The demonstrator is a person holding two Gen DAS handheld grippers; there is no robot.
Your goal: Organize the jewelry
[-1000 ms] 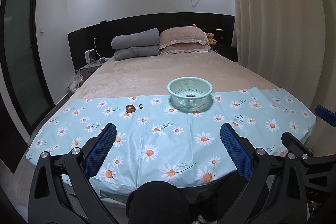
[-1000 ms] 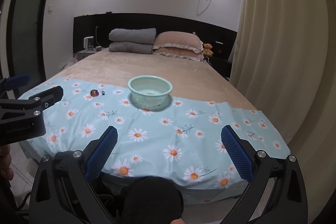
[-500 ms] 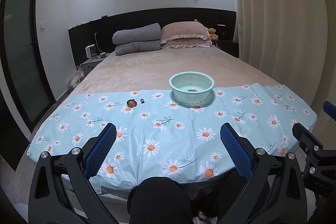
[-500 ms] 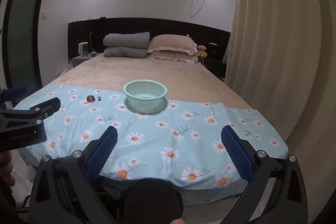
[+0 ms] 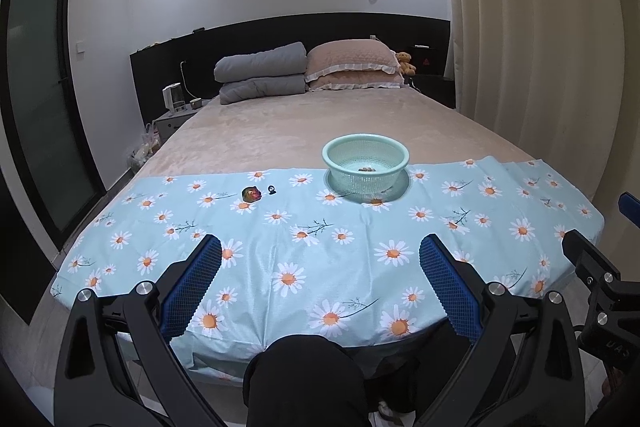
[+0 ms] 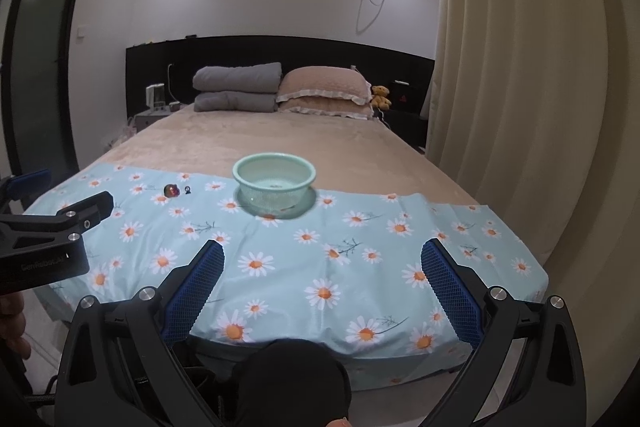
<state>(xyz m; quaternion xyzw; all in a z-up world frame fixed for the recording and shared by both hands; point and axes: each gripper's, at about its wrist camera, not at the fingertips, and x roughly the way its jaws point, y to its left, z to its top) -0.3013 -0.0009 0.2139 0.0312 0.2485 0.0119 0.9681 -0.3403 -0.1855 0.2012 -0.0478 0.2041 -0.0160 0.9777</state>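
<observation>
Hard to make out: the small brownish pieces on the floor of the basket are too tiny to name; in the right wrist view they are only a faint dark speck seen through the mesh. The dark ring-like piece is too small to identify surely.
Cut off: the right gripper's body shows only as a black edge at the lower right of the left wrist view; the left gripper's body shows at the left edge of the right wrist view, with part of a hand below it.
Left gripper: held low at the bottom of its frame, short of the bed's near edge, blue-padded fingers wide apart, nothing between them.
Right gripper: same low pose at the bottom of its frame, fingers spread wide, gripping nothing.
Basket: mint-green mesh bowl, upright at the far edge of the daisy cloth, centre right of the frame, holding the small pieces.
Loose jewelry: a multicoloured stone-like piece lies on the cloth left of the basket, with the dark piece just beside it on its right, both well apart from either gripper.
Dark knee: bottom centre, between the left gripper's fingers.
</observation>
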